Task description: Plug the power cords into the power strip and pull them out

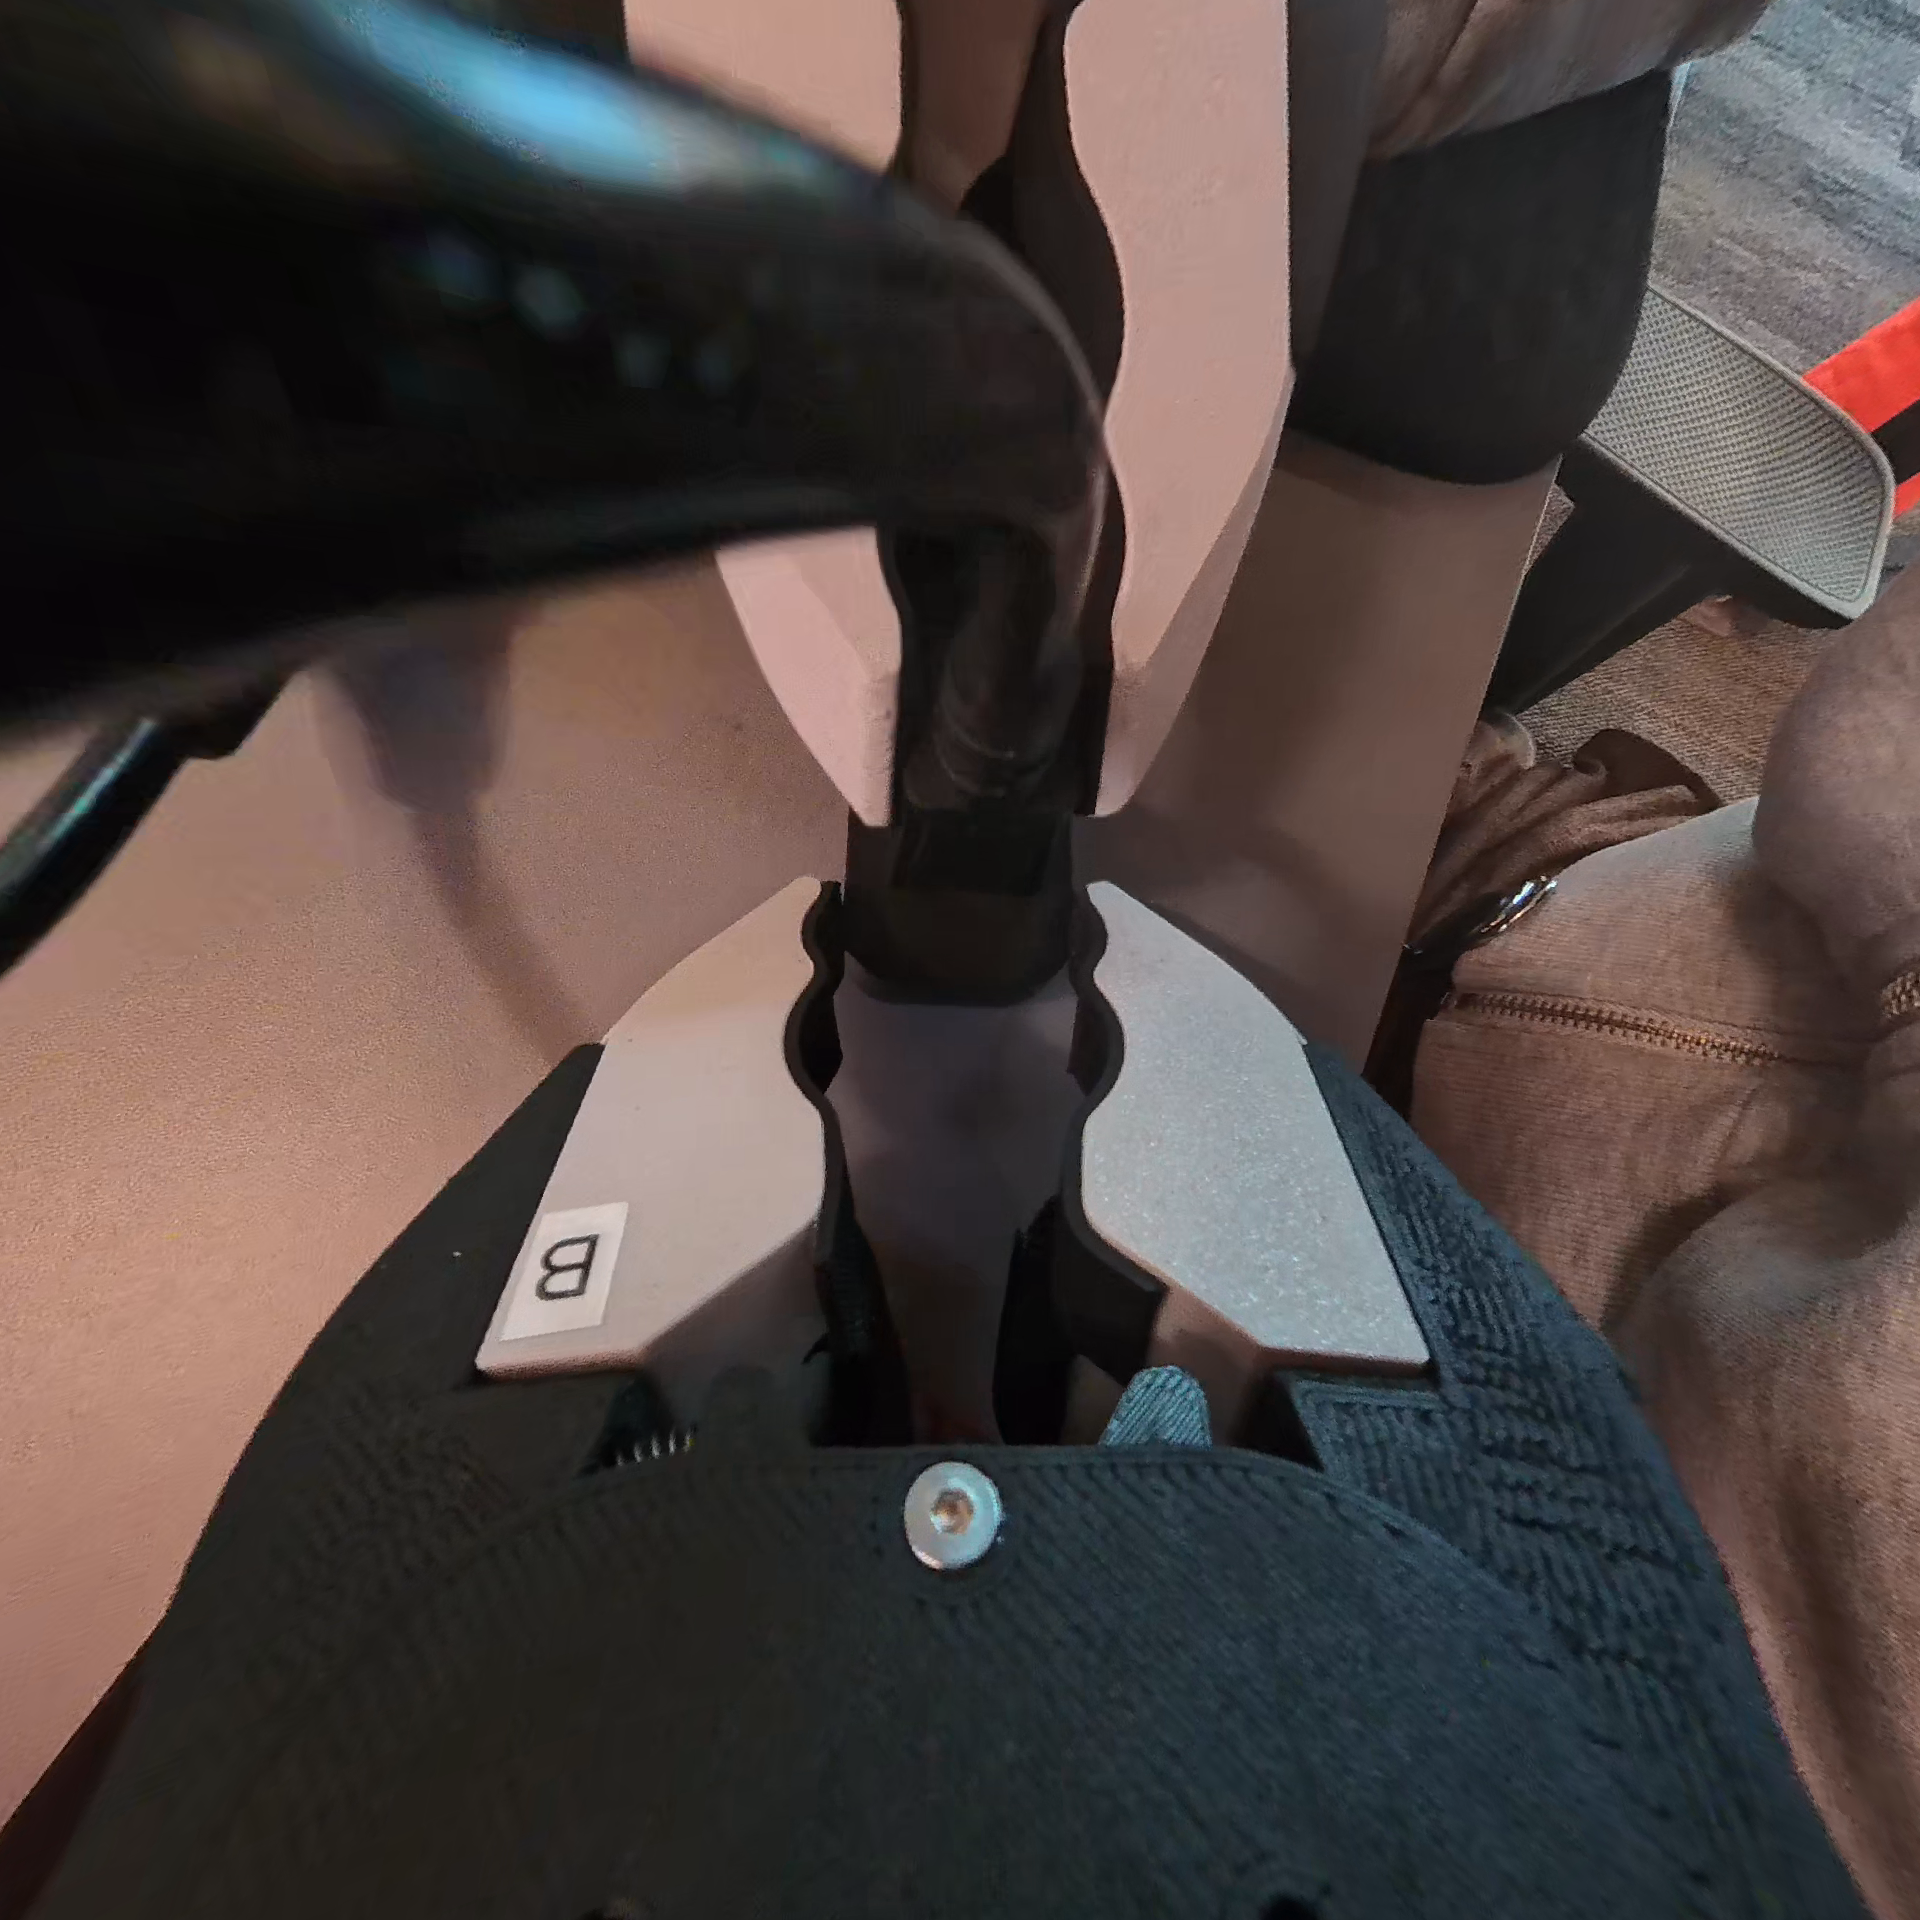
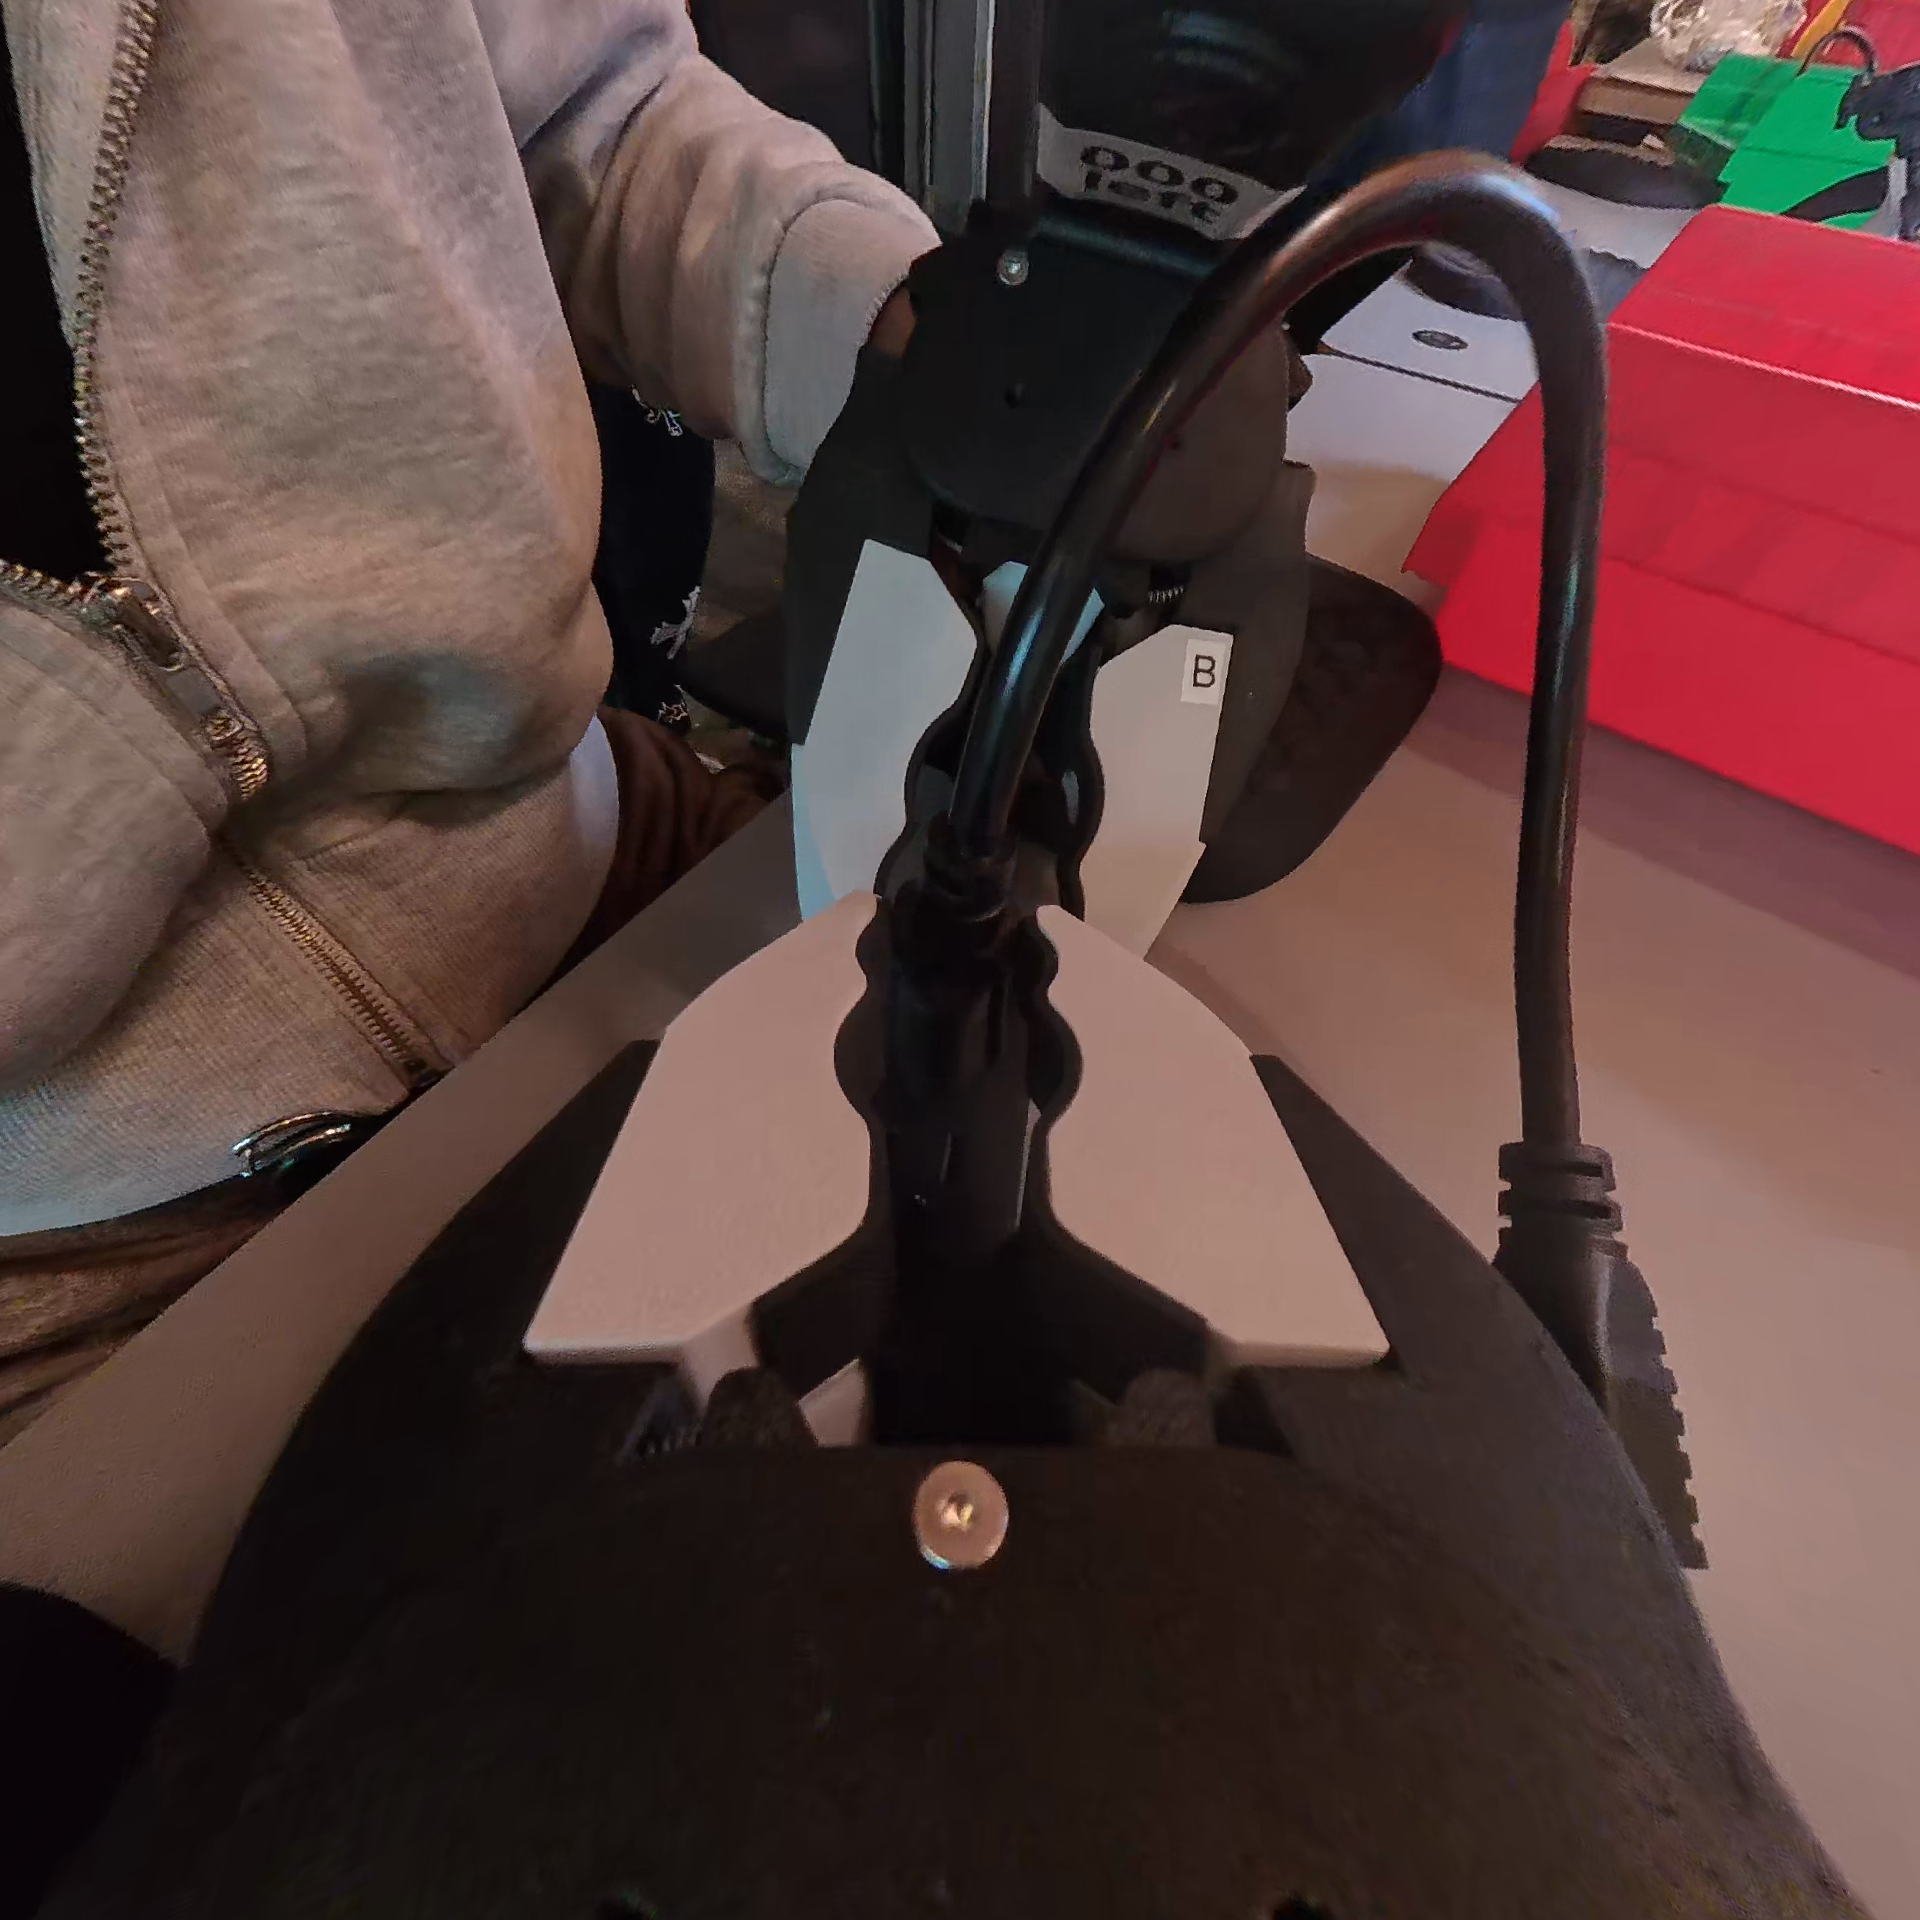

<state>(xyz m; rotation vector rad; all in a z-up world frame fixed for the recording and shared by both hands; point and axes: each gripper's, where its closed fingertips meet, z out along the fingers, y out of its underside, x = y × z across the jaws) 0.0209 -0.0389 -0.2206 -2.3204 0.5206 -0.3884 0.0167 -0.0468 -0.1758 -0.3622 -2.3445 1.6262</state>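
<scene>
My left gripper (image 1: 951, 935) is shut on a black connector block (image 1: 945, 935), held above the table. My right gripper (image 1: 987, 805) faces it tip to tip from above, shut on a black ribbed plug (image 1: 977, 696) that meets the block; I cannot tell how deep it sits. In the right wrist view my right gripper (image 2: 956, 935) grips the plug (image 2: 940, 1039). The left gripper (image 2: 987, 831) sits just beyond it. A black cord (image 2: 1455, 197) arches up and right, down to a second plug (image 2: 1579, 1247) beside my right finger. The cord (image 1: 416, 312) fills the left view's upper left, blurred.
A person in a grey zip hoodie (image 2: 312, 520) sits close at the table edge (image 2: 520, 1049); it also shows in the left wrist view (image 1: 1662, 1143). Red boxes (image 2: 1714, 499) stand at the right, green items (image 2: 1787, 135) behind them. A grey mesh chair part (image 1: 1745, 436) is off the table. The tips of one gripper are about 4 cm away from the tips of the other.
</scene>
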